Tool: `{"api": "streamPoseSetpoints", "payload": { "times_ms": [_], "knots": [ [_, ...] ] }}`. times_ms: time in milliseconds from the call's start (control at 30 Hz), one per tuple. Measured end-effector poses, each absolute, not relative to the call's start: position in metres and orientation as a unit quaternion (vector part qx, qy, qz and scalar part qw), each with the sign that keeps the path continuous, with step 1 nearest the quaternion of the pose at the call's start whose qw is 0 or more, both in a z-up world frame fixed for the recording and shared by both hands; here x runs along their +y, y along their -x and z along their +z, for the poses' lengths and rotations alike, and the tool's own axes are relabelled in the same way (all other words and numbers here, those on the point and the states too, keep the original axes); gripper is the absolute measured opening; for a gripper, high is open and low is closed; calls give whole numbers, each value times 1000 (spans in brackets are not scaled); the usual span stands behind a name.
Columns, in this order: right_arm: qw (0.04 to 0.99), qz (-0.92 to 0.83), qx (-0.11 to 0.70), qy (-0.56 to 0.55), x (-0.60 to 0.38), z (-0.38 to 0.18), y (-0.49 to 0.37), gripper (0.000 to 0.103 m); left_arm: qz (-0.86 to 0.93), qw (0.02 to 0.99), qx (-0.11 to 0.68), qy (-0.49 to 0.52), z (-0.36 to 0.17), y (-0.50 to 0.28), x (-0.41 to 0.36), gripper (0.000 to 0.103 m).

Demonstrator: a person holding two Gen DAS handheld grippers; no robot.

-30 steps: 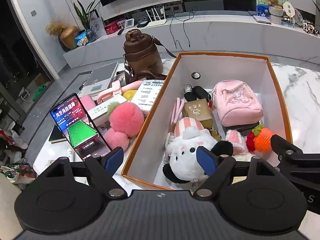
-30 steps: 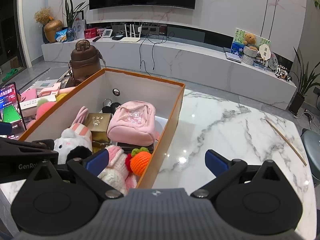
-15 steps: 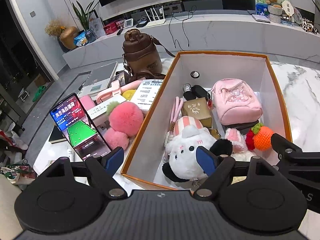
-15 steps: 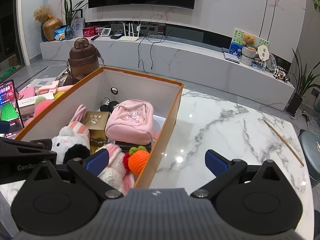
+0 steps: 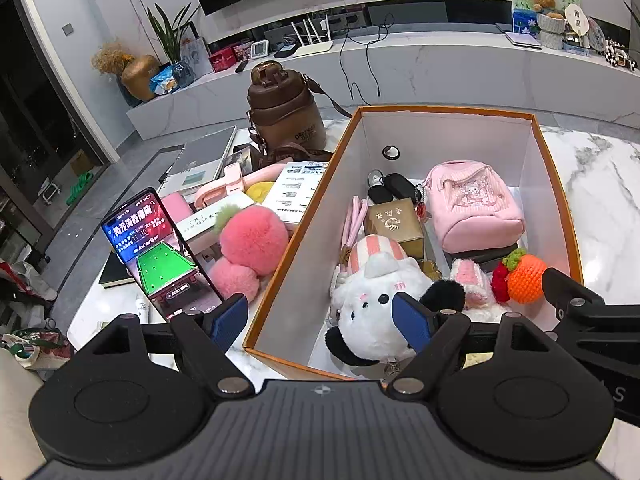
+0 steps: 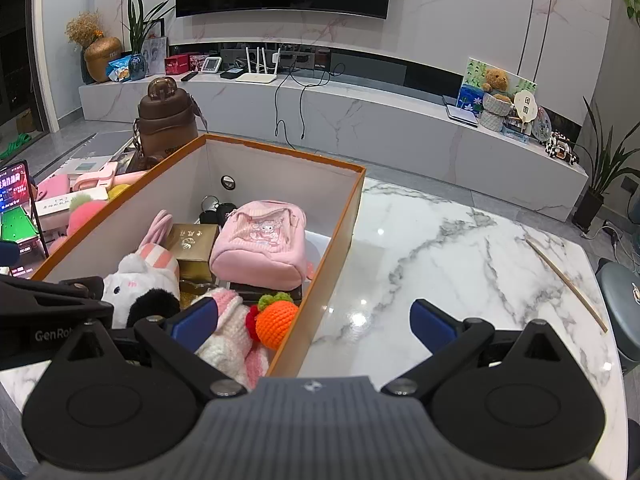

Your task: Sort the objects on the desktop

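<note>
An orange-rimmed cardboard box (image 5: 440, 110) (image 6: 352, 216) stands on the marble table. Inside lie a pink pouch (image 5: 474, 204) (image 6: 260, 240), a gold box (image 5: 394, 224) (image 6: 192, 242), a white plush rabbit (image 5: 372, 300) (image 6: 136, 276) and an orange crocheted fruit (image 5: 526, 278) (image 6: 276, 320). My left gripper (image 5: 322, 320) is open and empty above the box's near left corner. My right gripper (image 6: 314, 326) is open and empty above the box's near right corner. Left of the box lie a pink pompom toy (image 5: 252, 238), a booklet (image 5: 296, 190) and a lit phone (image 5: 160, 252).
A brown bottle with strap (image 5: 286, 114) (image 6: 166, 116) stands behind the clutter, with a grey notebook (image 5: 200, 158) and a pink holder (image 5: 228, 186) nearby. A thin wooden stick (image 6: 566, 280) lies on the marble at the far right. A long TV counter runs behind.
Both grippers have drifted slightly; the right wrist view has shifted a little toward the right. Both stay open and empty. No object has moved.
</note>
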State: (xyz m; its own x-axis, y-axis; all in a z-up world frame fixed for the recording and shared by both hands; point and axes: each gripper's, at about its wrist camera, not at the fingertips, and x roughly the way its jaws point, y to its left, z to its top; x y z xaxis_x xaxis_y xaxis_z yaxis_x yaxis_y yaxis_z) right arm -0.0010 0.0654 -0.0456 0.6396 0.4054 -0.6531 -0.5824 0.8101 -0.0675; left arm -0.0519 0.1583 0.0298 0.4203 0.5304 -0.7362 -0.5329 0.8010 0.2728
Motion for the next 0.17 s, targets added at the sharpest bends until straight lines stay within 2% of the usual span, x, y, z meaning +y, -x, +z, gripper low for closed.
{"api": "streamPoseSetpoints", "payload": {
  "times_ms": [167],
  "knots": [
    [895,275,322,139,65,-45,2,102,315,847,429,-7,32,54,156,94]
  ]
}}
